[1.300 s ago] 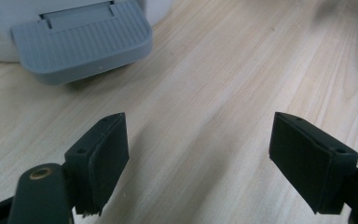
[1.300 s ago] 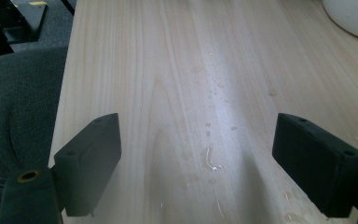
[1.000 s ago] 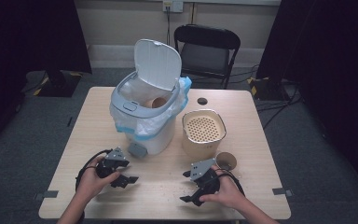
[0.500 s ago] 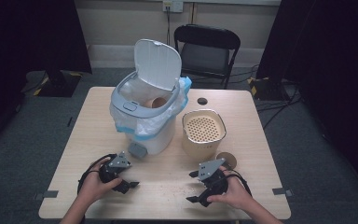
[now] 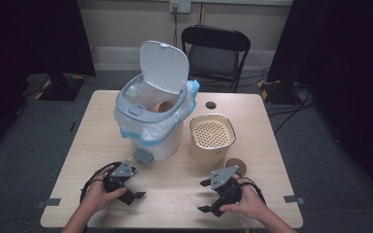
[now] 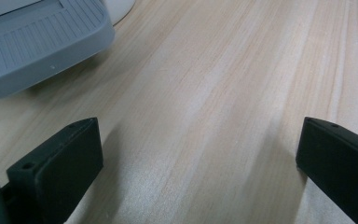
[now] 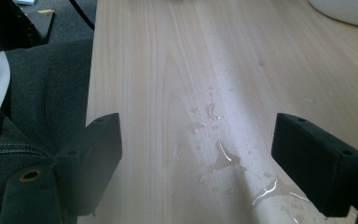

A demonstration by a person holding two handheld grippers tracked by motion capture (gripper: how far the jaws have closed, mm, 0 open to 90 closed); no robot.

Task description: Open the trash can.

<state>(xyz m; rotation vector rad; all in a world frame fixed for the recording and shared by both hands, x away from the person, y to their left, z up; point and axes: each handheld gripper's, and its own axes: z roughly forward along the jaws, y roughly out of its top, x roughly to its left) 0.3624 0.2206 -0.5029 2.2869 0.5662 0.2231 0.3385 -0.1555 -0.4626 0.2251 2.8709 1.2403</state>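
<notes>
Grey pedal [image 6: 37,44] cut off at the upper left of the left gripper view, brown cup [image 5: 163,106] half sunk behind the bin's rim [image 5: 141,112], small disc [image 5: 235,165] beside the perforated container [image 5: 211,138] too small to identify

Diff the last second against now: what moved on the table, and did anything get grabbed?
Both hands drew back toward the near edge. The left gripper slid slightly nearer the person; the right gripper moved right and nearer too. Both have jaws open, holding nothing; nothing was taken or released. The lidded bin with its lid up, the perforated container and the brown disc stayed put.
</notes>
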